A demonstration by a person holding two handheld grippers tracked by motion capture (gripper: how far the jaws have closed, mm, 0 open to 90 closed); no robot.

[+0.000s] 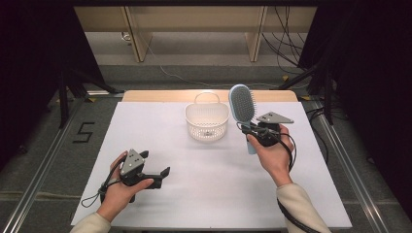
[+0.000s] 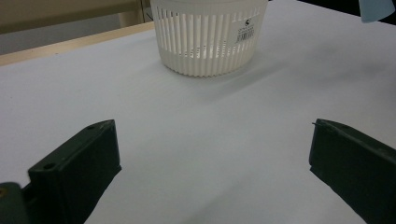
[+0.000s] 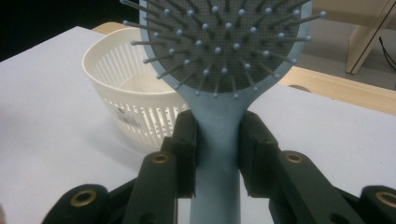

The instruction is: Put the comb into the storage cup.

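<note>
On the white worktop [image 1: 204, 184] there is one white slotted basket [image 1: 207, 121], standing upright near the far edge and about midway across, with a thin loop handle at its back rim. In the left gripper view the basket [image 2: 208, 39] carries a small barcode label on its wall, and bare worktop lies between it and the tongs. One light blue hairbrush [image 1: 243, 109] is up in the air just to the right of the basket, held roughly upright with its bristled head on top and its handle pointing down. The right tongs [image 1: 253, 132] are closed on the brush handle just below the head; in the right gripper view the two black jaws press against either side of the handle of the hairbrush [image 3: 219, 140], the grey bristle pad faces the camera, and the basket [image 3: 133, 100] sits behind and to the left of it. The left tongs [image 1: 163, 177] rest low over the near left part of the worktop, well apart from the basket, with jaws spread wide and nothing between them. Beyond the worktop's far edge stand pale wooden furniture legs and loose dark cables on the floor; a black "5" is marked on the floor to the left
</note>
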